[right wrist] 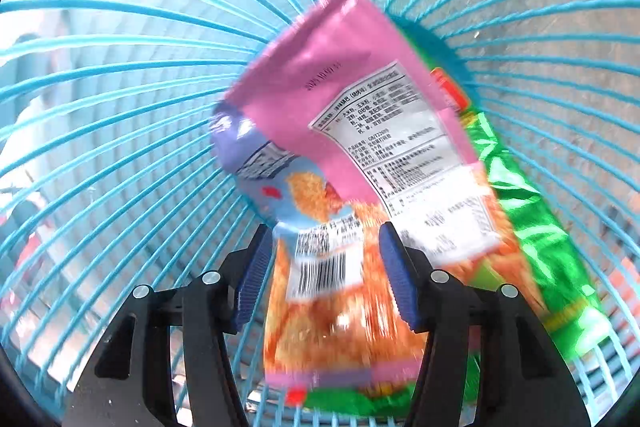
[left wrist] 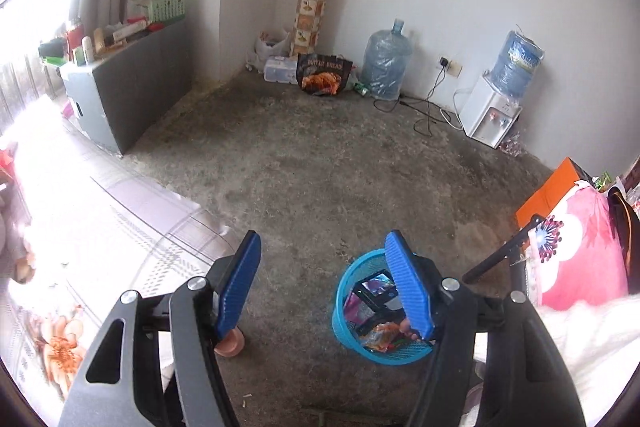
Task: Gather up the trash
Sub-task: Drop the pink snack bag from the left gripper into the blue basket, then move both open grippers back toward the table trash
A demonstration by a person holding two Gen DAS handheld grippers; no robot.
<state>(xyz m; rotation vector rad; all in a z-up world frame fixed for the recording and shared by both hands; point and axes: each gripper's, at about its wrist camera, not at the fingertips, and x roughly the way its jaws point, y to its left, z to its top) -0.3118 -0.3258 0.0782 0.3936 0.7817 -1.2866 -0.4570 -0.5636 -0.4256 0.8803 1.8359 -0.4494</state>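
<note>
Snack wrappers fill the round blue plastic wire basket (left wrist: 352,311), which stands on the bare grey concrete floor (left wrist: 320,167). Deep inside that basket, the right hand-held gripper (right wrist: 326,267) has its blue-padded jaws apart, with an orange crinkled snack packet (right wrist: 340,323) lying between them; whether the pads touch it is unclear. Resting on top of the orange packet is a pink foil wrapper (right wrist: 340,67) with a white printed label, a pale blue packet (right wrist: 256,163) lies to its left, and a shiny green wrapper (right wrist: 532,235) runs along the basket wall to the right. The left hand-held gripper (left wrist: 324,279) hangs above the floor just left of the basket, jaws wide apart and holding nothing, its right finger overlapping the basket rim in view. Far beyond the basket, against the white wall, stand a water dispenser (left wrist: 492,115) and a spare blue water jug (left wrist: 386,63).
</note>
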